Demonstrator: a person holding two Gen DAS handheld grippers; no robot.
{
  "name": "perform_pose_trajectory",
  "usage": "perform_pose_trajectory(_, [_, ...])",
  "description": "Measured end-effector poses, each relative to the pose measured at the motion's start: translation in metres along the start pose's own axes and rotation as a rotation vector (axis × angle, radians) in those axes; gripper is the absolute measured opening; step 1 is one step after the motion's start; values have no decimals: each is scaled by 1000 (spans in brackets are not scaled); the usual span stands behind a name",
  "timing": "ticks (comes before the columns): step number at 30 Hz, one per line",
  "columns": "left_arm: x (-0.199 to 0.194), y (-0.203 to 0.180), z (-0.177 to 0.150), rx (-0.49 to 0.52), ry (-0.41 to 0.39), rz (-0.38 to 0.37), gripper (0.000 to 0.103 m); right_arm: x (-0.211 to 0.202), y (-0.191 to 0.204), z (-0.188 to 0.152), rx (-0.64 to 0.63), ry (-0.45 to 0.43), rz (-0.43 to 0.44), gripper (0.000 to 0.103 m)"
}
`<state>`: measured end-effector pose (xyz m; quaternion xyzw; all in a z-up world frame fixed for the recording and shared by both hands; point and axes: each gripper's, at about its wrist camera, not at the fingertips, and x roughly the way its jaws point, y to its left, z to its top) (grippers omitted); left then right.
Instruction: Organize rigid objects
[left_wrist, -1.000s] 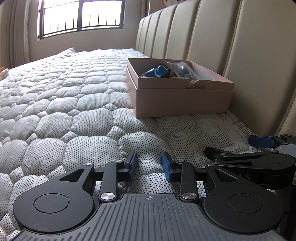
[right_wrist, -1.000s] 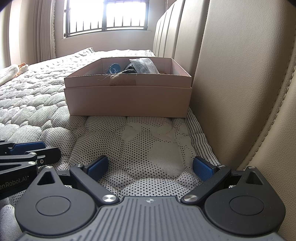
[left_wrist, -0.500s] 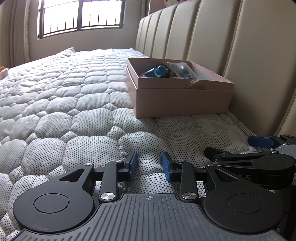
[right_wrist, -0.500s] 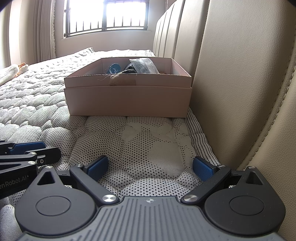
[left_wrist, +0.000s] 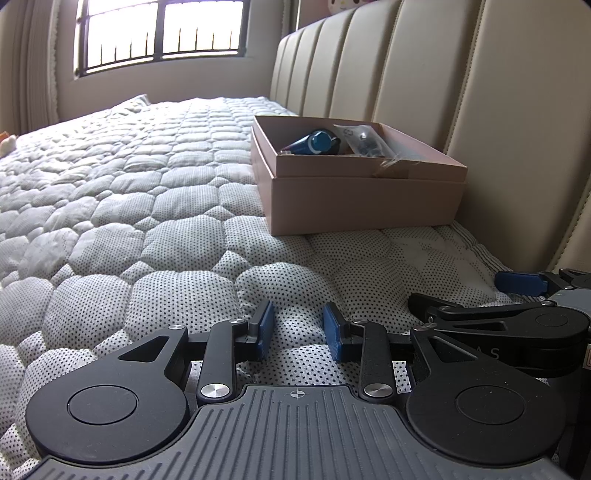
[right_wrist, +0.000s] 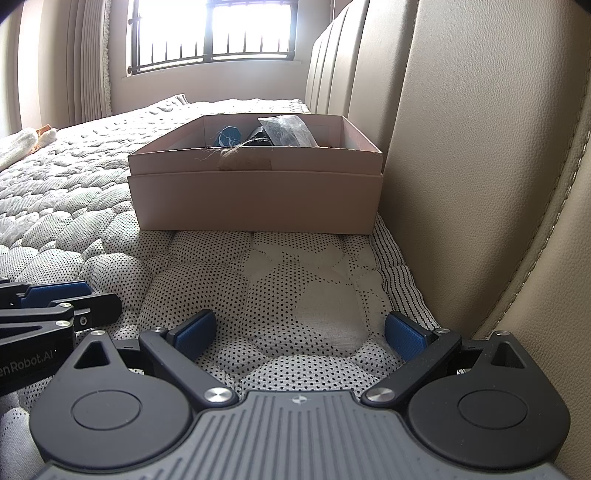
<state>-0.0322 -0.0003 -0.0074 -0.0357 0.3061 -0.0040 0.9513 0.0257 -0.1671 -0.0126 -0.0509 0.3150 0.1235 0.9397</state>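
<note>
Jaws of the left gripper (left_wrist: 298, 332) are standing narrowly apart with nothing between the blue pads, only dotted quilting showing in the gap. Jaws of the right gripper (right_wrist: 300, 334) are spread wide and are gripping nothing either. Both grippers are sitting low over the bed (left_wrist: 110, 206), side by side, the right one just beside the headboard (right_wrist: 480, 166). Ahead of both, bare quilt is lying between the pads and the near wall of the box (right_wrist: 255, 199), leaving open room to move. The box is resting on the bed with its right side close against the headboard; its top is open. Inside, a blue item (left_wrist: 314, 144) is lying toward the left and a clear bag (left_wrist: 364, 142) of dark parts beside it, both below the rim. A frayed string (right_wrist: 229, 151) is hanging over the near edge. Left of the box, the quilt is stretching away to the window (left_wrist: 162, 33).
</note>
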Motion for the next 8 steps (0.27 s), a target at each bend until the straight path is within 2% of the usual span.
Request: perform_pose_trajectory(8, [-1,0,0,2,-4,-2,33,0,0,0,0,0,0,98])
